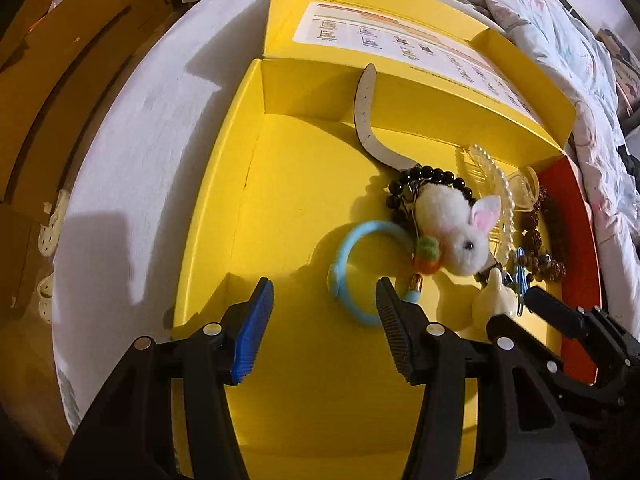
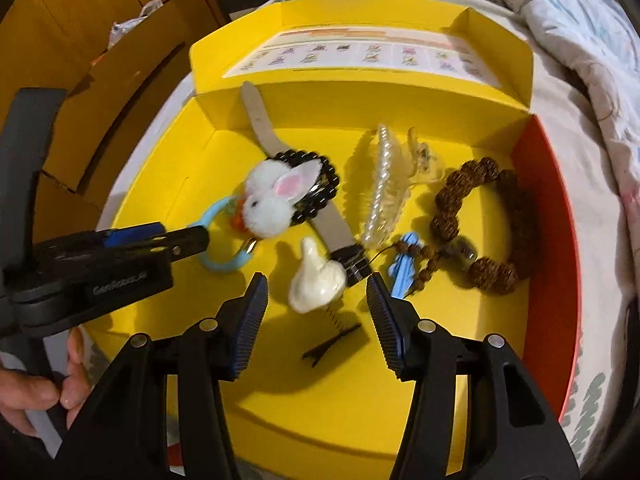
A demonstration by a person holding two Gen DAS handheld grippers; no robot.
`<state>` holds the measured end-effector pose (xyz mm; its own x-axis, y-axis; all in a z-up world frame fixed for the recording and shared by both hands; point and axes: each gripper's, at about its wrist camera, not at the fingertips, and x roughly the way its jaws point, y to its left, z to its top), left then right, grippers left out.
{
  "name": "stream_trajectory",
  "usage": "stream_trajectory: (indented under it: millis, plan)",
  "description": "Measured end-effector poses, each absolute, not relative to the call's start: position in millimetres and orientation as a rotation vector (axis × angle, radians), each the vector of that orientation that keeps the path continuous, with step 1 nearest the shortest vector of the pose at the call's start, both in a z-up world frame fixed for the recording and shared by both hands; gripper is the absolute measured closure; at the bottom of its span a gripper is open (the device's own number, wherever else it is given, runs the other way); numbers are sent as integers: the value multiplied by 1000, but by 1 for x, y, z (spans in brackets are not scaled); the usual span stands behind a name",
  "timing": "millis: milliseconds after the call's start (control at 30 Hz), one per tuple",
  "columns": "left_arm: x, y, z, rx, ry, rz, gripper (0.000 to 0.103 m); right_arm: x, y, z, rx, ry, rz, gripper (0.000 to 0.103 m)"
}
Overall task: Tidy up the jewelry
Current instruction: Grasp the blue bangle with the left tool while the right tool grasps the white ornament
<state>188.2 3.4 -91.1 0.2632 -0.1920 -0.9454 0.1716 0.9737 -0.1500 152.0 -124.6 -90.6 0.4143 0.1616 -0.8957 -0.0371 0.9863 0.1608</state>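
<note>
- Your right gripper (image 2: 316,312) sits nearest the work: jaws apart, nothing between the pads, hovering above the floor of the open yellow cardboard box (image 2: 400,408).
- The glossy cream-white duck-shaped charm (image 2: 316,280) lies just ahead of that gap, slightly left of centre. Its long axis runs away from you, neck pointing to the far side, so the jaws would close across its width.
- The small black alligator hair clip (image 2: 332,340) lies flat, closer in and almost under the right gripper, angled diagonally.
- Your left gripper (image 1: 325,320) is also open and empty. The pale blue plastic ring bangle (image 1: 360,272) lies just past its right finger, partly hidden by that finger.
- So: right hand is nearer the duck, left hand nearer the bangle.
- Farther back: the white fluffy pom-pom rabbit (image 2: 272,200) rests on the black bead bracelet (image 2: 324,192).
- Farthest right: the brown knobbly seed-bead bracelet (image 2: 452,216), near the red box wall (image 2: 560,240).
</note>
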Motion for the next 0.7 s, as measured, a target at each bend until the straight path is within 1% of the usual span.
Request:
stream_trajectory:
  millis: [300,333,367,400,433,500,567,633,700]
  plan:
    - [186,-2,-95,23,1275,-240,50,162,-114,-108,84,1165,129,49]
    - [186,-3,-95,27,1271,-236,50,162,-114,-108,85,1164,129,50]
    - [185,-4,-94,29,1269,-237,50,162,-115,-107,90,1162,128,55]
    - [185,-4,-93,27,1267,-240,54,162,-116,-107,94,1163,129,59]
    - [184,-4,-93,25,1267,-243,61,162,-117,-108,93,1167,129,60]
    - [184,-4,-95,12,1287,-255,69,161,-116,-107,75,1165,119,64]
    - [184,-5,-101,16,1301,-249,69,160,-115,-107,65,1164,118,64]
    - [184,-4,-103,22,1295,-241,72,159,-114,-108,56,1166,113,67]
    - [184,-4,-103,23,1291,-236,72,158,-111,-108,37,1163,107,67]
